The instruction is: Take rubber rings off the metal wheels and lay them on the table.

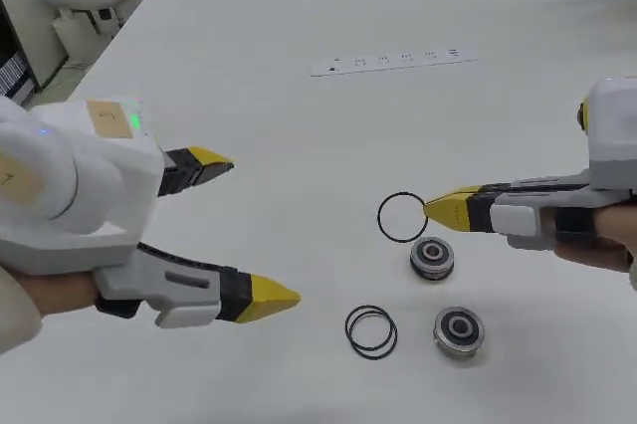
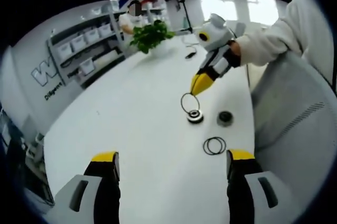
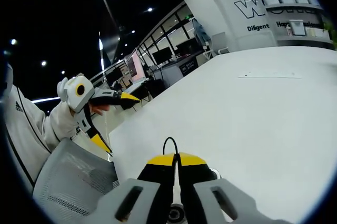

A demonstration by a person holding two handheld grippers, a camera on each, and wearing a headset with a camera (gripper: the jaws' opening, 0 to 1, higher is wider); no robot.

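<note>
The right tool (image 1: 430, 210) pinches a ring (image 1: 402, 193) above a wheel (image 1: 432, 258) — lower it flat beside the laid rings (image 1: 348, 327) by the surface's (image 1: 299, 96) near edge; left tool (image 1: 264, 230) gapes, empty.

Right gripper (image 2: 198, 87) pinches a rubber ring (image 2: 182, 103) (left gripper (image 2: 173, 155) gapes).

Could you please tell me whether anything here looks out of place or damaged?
Nothing stands out. Both metal wheels lie flat, two rubber rings lie overlapping on the table beside them, and the right claw pinches a third ring.
</note>
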